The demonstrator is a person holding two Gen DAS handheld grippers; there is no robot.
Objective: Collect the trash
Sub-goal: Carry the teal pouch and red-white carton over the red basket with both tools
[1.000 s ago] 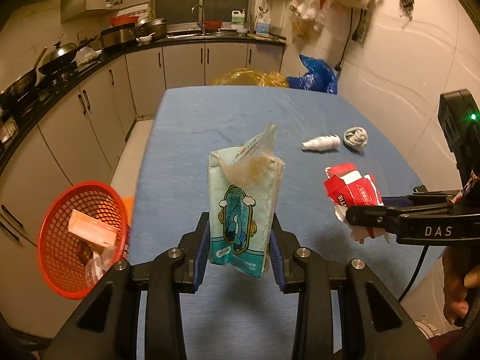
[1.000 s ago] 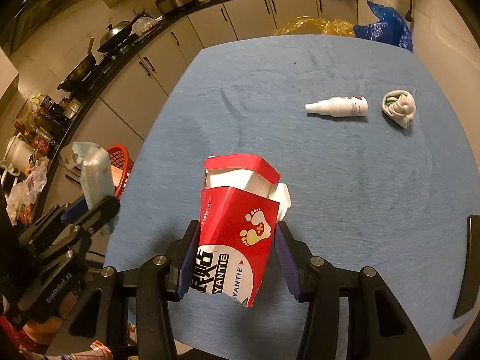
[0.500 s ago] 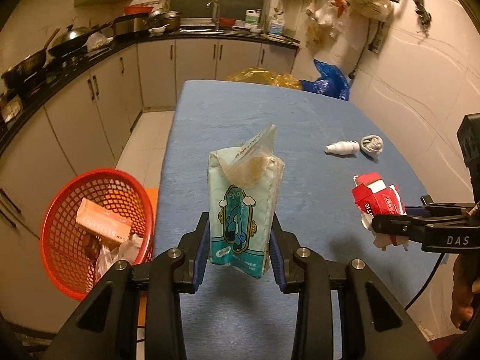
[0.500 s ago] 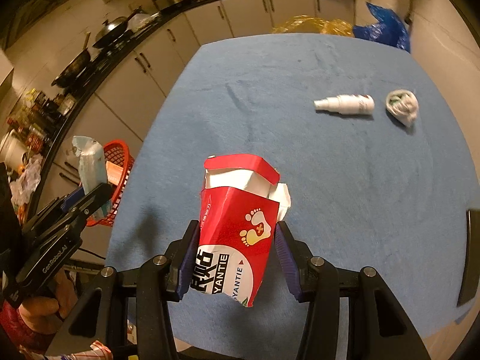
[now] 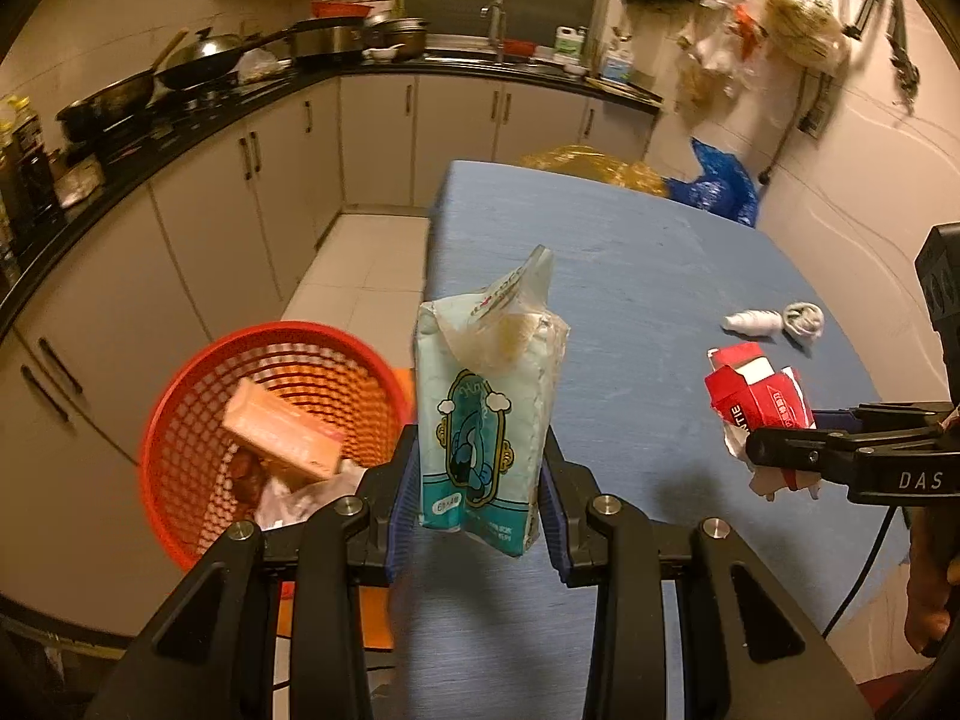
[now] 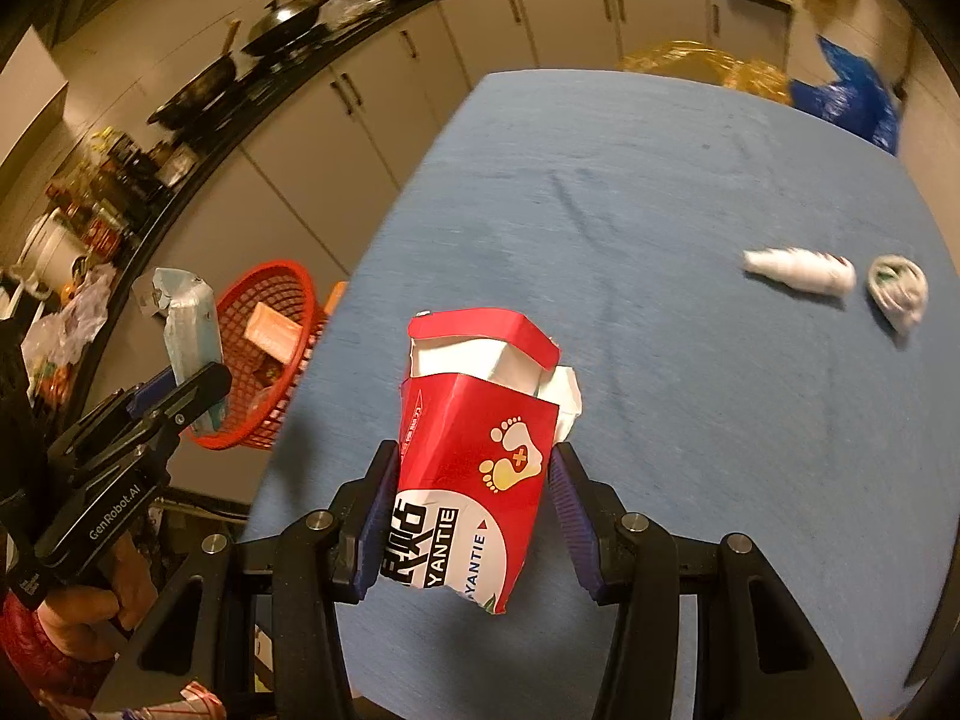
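The left gripper (image 5: 480, 516) grasped a teal packet (image 5: 489, 420) at frame centre, right of the red basket (image 5: 180, 420). The right gripper (image 6: 465, 516) clamped a red carton (image 6: 474, 456) at lower centre.

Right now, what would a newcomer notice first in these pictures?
The left tool grips a pale teal plastic packet near the round red mesh basket on the floor. The right tool holds a torn red cardboard box above the blue table.

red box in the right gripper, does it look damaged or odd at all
Yes. The red box clamped in the right gripper is torn open at the top, its flap bent up, with crumpled white paper poking out beside it.
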